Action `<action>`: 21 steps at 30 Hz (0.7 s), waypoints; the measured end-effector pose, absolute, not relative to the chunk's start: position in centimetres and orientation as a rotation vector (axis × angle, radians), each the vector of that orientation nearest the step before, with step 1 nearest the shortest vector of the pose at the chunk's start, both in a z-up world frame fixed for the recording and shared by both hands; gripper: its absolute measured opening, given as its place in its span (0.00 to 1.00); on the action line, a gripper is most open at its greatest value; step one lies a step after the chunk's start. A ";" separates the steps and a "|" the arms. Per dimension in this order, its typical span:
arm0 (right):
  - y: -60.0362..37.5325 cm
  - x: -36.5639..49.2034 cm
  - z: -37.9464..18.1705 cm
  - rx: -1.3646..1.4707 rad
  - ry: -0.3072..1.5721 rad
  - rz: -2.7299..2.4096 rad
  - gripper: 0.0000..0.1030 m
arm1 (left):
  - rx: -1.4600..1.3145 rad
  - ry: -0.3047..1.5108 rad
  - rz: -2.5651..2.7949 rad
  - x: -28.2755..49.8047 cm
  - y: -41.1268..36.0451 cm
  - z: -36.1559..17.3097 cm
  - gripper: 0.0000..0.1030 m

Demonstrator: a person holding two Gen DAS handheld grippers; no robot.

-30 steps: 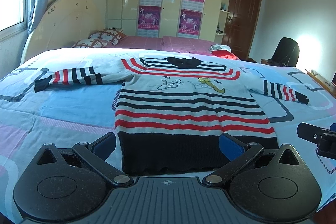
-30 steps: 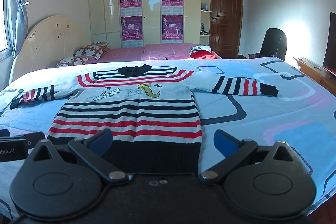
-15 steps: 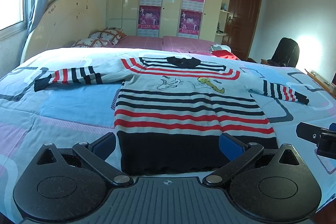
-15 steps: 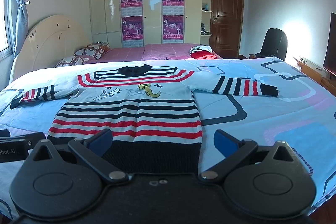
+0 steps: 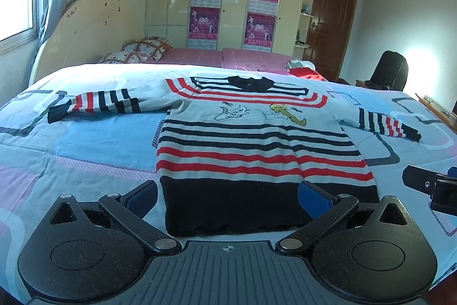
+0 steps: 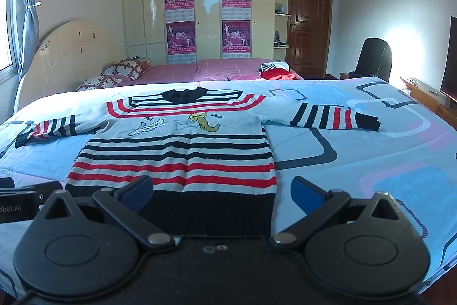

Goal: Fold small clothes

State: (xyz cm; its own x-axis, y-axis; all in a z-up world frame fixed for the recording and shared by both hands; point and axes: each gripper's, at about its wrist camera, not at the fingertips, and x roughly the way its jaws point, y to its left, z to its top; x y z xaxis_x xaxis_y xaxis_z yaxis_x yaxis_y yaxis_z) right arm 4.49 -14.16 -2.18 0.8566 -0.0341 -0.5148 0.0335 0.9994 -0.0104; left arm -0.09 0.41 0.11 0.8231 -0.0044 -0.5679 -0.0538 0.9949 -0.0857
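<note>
A small knitted sweater (image 5: 251, 145) (image 6: 182, 156) with red, black and white stripes lies flat on the bed, front up, both sleeves spread out sideways. Its black hem faces me. My left gripper (image 5: 228, 195) hovers open just before the hem, fingers straddling its left half. My right gripper (image 6: 221, 190) is open too, over the hem's right corner. Nothing sits between either pair of fingers. The right gripper's body (image 5: 428, 186) shows at the right edge of the left wrist view.
A light blue bedspread (image 5: 85, 139) (image 6: 371, 156) covers the bed. Beyond it lies a pink bed (image 6: 217, 70) with pillows (image 6: 120, 70) and a red garment (image 6: 274, 73). A dark chair (image 6: 374, 59) and wooden side furniture (image 6: 425, 96) stand at the right.
</note>
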 end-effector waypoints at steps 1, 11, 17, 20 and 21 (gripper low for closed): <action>-14.2 4.5 -2.2 -0.002 0.541 -0.037 0.99 | -0.099 0.603 0.026 -0.1 0.4 0.1 1.00; -14.2 4.5 -2.2 -0.001 0.541 -0.037 0.99 | -0.102 0.599 0.027 -0.1 0.3 0.2 1.00; -14.2 4.5 -2.1 -0.002 0.541 -0.042 0.99 | -0.102 0.597 0.025 0.0 0.2 0.2 1.00; -14.6 4.4 -1.9 0.000 0.539 -0.045 0.99 | -0.101 0.597 0.020 0.3 0.1 0.2 1.00; -14.9 4.4 -1.9 0.003 0.535 -0.048 0.99 | -0.100 0.603 0.018 0.6 0.0 0.2 1.00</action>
